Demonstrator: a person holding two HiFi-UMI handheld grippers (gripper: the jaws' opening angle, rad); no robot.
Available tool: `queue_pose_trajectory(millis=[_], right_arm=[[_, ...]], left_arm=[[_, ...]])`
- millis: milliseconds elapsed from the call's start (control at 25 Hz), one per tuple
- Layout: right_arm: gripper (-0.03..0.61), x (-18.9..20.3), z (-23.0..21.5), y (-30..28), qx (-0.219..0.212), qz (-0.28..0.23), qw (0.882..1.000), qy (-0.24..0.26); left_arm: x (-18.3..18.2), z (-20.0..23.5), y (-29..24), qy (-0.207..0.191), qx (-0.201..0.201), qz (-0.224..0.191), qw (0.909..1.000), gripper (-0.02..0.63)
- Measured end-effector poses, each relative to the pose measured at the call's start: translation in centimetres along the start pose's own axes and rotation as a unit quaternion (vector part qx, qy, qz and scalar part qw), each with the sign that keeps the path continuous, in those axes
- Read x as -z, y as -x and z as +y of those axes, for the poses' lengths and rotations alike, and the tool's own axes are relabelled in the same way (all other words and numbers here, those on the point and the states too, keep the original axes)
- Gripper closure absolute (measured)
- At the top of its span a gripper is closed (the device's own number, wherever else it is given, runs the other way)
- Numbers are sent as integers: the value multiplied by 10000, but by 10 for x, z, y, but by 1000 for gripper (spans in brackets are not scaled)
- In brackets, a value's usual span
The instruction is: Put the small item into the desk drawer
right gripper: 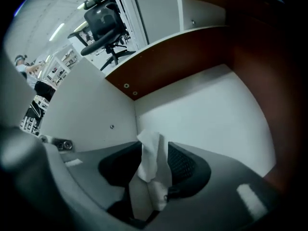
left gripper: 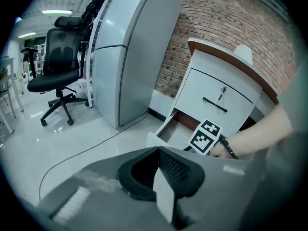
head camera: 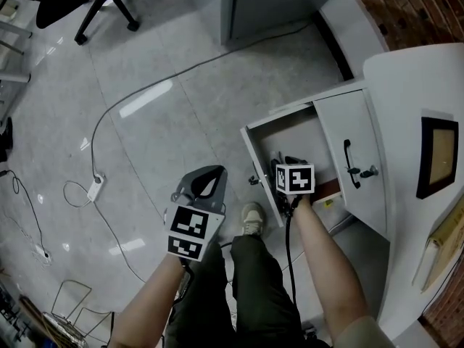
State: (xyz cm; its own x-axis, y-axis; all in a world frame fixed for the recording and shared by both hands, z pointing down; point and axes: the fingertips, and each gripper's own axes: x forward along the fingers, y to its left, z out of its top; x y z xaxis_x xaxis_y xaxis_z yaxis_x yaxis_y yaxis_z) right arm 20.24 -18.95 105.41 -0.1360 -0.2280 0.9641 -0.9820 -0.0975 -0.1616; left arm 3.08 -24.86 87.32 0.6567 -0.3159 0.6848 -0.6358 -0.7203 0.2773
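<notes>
Snagging is the danger now: the white paper wad (right gripper: 153, 163) could cling to a pad and ride back out of the drawer (right gripper: 207, 114) as the right gripper (right gripper: 155, 150) withdraws. Its jaws stand parted inside the drawer, the wad upright and loose between them.

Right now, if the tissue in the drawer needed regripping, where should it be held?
Take the tissue by its bunched lower part, coming down through the drawer's open top. It stands upright between the right gripper's open jaws; its thin top flap would probably fold.
</notes>
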Motion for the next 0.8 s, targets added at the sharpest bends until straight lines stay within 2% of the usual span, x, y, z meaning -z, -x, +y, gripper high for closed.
queue_pose_trajectory(millis=[120, 280, 560, 800], right_arm=[[402, -3, 6, 16, -2, -111, 9999, -34], [440, -20, 24, 60, -99, -454, 9989, 24], [499, -49, 62, 167, -416, -1086, 9930, 226], [538, -74, 96, 277, -669, -1719, 9824, 279]], left_arm=[[-1, -1, 8, 18, 38, 71, 10000, 611], [-19, -5, 28, -78, 31, 51, 10000, 611], [-75, -22, 84, -247, -65, -182, 9995, 611], [-131, -41, 152, -388, -146, -498, 9979, 611]])
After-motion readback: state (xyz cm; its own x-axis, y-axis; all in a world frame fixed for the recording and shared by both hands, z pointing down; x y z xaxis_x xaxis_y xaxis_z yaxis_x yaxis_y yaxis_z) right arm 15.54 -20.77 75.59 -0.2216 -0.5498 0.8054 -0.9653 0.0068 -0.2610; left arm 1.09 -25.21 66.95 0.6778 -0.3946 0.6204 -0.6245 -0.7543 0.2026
